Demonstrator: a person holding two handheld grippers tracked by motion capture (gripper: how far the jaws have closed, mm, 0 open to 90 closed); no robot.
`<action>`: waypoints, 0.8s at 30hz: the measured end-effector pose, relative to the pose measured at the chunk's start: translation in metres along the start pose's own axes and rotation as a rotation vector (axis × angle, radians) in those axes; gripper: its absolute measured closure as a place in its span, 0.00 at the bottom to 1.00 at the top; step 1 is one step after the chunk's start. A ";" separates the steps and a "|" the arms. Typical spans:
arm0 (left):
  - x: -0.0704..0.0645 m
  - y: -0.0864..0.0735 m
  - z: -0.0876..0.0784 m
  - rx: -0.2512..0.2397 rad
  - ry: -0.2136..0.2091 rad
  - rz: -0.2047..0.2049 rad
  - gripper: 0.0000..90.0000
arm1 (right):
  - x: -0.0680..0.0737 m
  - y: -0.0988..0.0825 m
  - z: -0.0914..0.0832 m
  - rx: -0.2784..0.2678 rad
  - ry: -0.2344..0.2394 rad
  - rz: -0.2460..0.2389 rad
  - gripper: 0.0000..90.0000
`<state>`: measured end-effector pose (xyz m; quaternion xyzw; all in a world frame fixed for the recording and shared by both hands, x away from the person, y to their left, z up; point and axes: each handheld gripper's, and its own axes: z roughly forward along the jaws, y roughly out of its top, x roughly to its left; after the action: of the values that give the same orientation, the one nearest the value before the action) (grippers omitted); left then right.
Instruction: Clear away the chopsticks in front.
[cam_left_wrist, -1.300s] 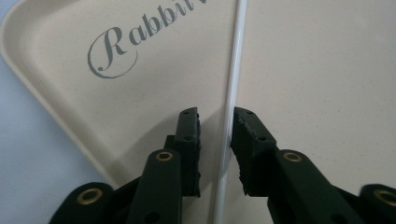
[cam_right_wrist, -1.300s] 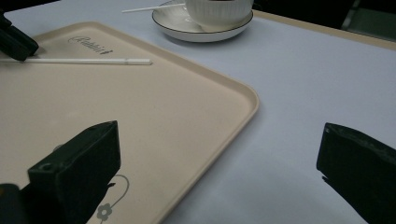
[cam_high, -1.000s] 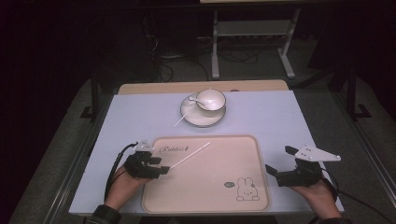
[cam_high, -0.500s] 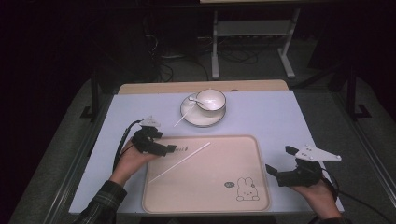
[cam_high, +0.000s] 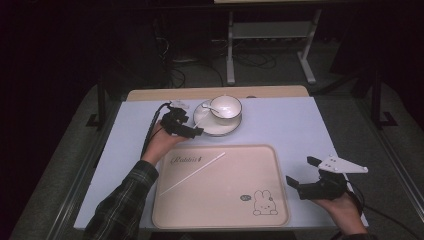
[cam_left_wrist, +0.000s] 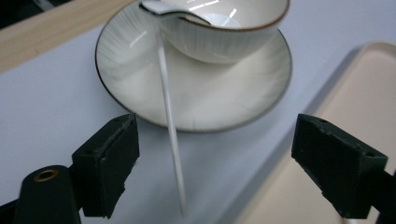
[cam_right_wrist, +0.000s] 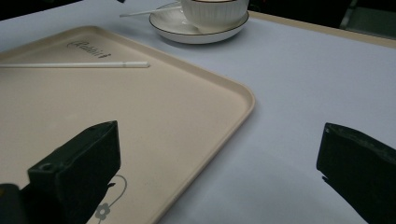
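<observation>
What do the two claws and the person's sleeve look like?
Both are black two-jaw tools with blocky black pads. The left claw trails a black cable. The right claw carries a grey three-cornered plate on top. The left forearm wears a dark plaid sleeve.

Dim room, dark all around the counter (cam_high: 300, 120), lit only on its pale lavender top. Wooden edge strip (cam_high: 215, 93) along the counter's far side. Beyond that far side, a pale metal stand (cam_high: 270, 37) with two legs and splayed feet, a low shelf between them. Loose black cables (cam_high: 200, 62) on the grey floor (cam_high: 345, 95) near the stand. Dark frame posts (cam_high: 101, 97) left and right of the counter.
</observation>
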<state>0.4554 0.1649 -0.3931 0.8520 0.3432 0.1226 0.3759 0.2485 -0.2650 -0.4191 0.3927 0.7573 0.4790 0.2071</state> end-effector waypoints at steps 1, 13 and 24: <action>0.002 0.003 0.004 -0.002 0.004 0.003 0.18 | 0.000 0.000 0.000 -0.002 0.001 0.000 0.00; 0.019 0.024 0.049 0.035 0.047 0.006 0.49 | -0.001 -0.001 -0.003 -0.010 0.001 0.003 0.00; 0.020 0.022 0.071 0.062 0.078 0.011 0.76 | -0.001 -0.001 -0.004 -0.008 0.006 0.012 0.00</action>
<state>0.5136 0.1287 -0.4267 0.8597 0.3566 0.1471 0.3347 0.2459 -0.2677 -0.4185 0.3949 0.7536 0.4843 0.2037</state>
